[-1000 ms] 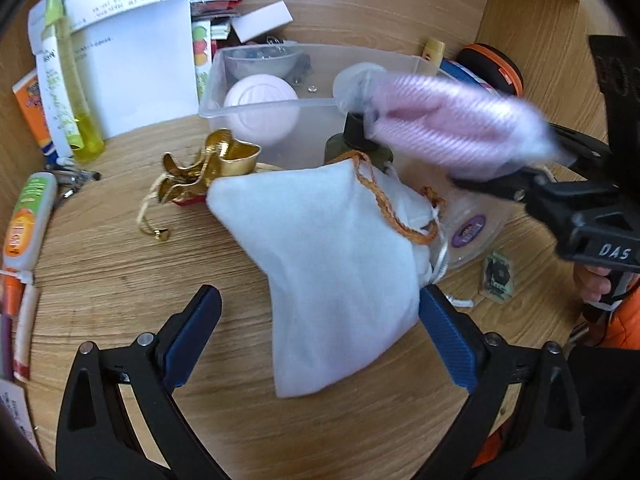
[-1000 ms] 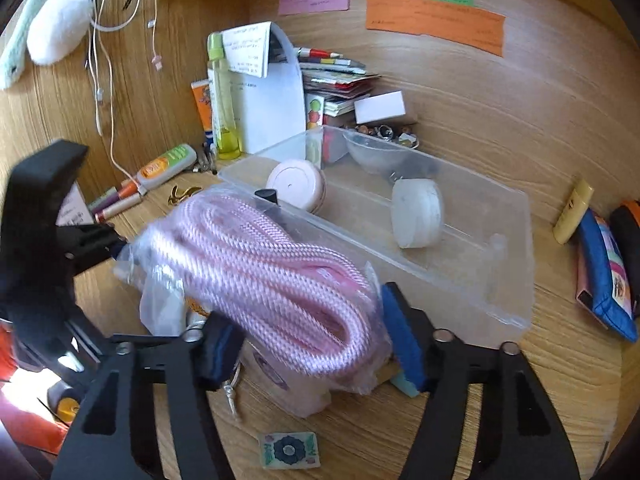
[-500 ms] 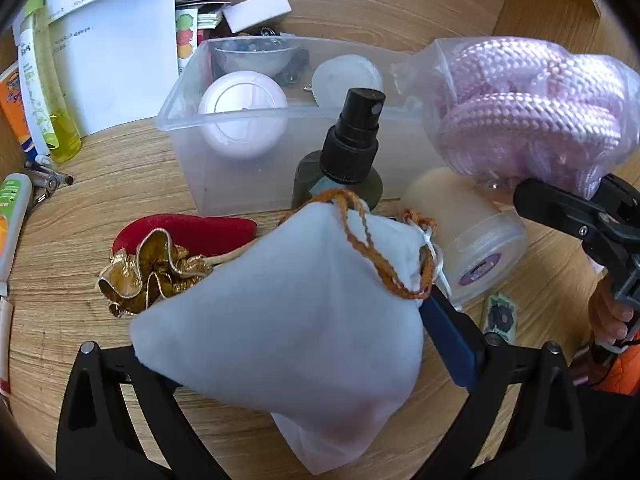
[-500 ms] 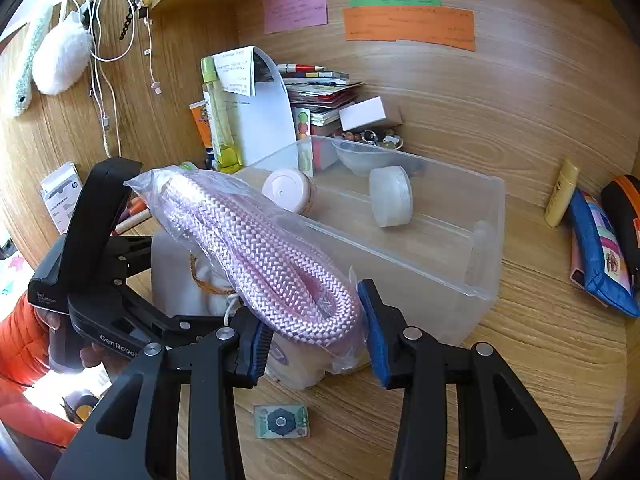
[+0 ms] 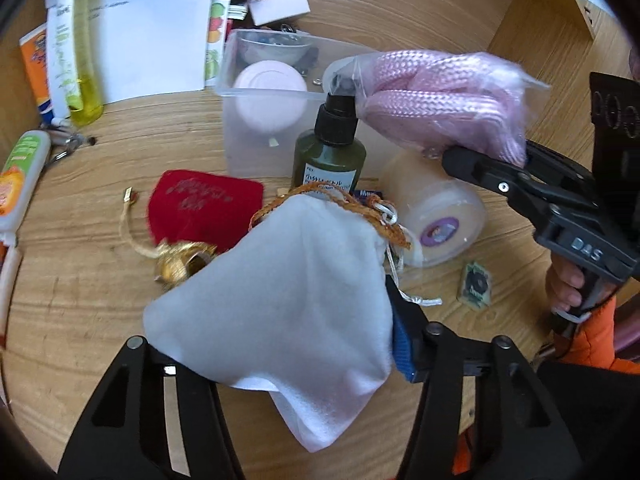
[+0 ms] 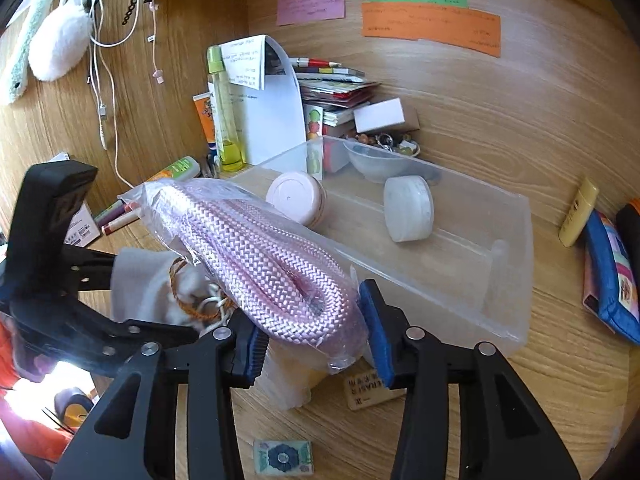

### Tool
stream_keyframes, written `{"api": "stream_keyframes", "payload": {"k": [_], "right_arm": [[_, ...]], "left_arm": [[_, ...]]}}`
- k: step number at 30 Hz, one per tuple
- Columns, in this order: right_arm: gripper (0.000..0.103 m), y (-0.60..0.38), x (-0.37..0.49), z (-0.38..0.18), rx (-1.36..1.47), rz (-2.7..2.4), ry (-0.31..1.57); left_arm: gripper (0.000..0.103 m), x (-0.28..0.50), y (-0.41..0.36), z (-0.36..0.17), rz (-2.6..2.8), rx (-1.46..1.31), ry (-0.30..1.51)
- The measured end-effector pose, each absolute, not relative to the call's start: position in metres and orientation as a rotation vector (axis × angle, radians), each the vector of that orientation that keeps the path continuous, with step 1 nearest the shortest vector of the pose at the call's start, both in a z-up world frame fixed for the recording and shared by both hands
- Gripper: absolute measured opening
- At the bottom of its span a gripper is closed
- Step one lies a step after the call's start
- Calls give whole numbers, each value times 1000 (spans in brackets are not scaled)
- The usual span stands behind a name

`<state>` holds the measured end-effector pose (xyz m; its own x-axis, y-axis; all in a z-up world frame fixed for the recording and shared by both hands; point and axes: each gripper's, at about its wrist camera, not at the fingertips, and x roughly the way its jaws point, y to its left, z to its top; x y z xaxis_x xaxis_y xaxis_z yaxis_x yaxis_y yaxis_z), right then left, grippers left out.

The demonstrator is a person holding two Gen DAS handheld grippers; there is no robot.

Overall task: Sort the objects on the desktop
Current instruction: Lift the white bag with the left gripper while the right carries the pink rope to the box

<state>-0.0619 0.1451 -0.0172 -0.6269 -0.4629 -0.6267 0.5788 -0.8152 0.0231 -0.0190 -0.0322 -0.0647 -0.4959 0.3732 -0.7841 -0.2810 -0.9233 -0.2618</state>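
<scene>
My left claw has just been closing, and its pads are now clamped on the white drawstring pouch; a second ago the jaws stood wide to either side of it. The pouch now hangs bunched in my grip in front of the clear plastic bin, with the red velvet pouch and its gold cord end lying uncovered on the desk on the pouch's left side. The green pump bottle stands against the bin's near wall.

My right claw has also narrowed over the last second and is pinched on the bagged pink rope, held up over the bin's near edge. Inside the bin sit a pink round case, a white round jar and a small clear bowl.

So both hands are loaded. I judge the next step is to carry each item over the bin's rim and let go; the soft pouch may sag or slip.
</scene>
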Motion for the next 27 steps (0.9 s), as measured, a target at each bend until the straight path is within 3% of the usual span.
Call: {"api": "stream_keyframes", "payload": {"k": [3,7,17,18,20,22,27], "right_arm": [[37,146,-58,-15,837,-2388,218],[32,150,-55,-9,824,-2371,168],[30,153,-46,-5,806,-2364,139],[30,154,-46,-4,802,-2359,137],[30,156,-45,-2,799,-2359,129],[30,157,-44,-1,800,-2358,127],[33,150,-47,-5,820,-2343,143]], "left_arm": [[49,-8,-41,-57,2427,-1307,-145],[48,3,-52,-53,2416,-1335,-152],[49,14,-72,-52,2413,-1361,-145],[50,13,-73,-51,2417,-1352,-144],[67,20,-74,-49,2428,-1339,-135],[74,22,-70,-52,2439,-1323,-121],[73,15,-55,-71,2452,-1360,-50]]}}
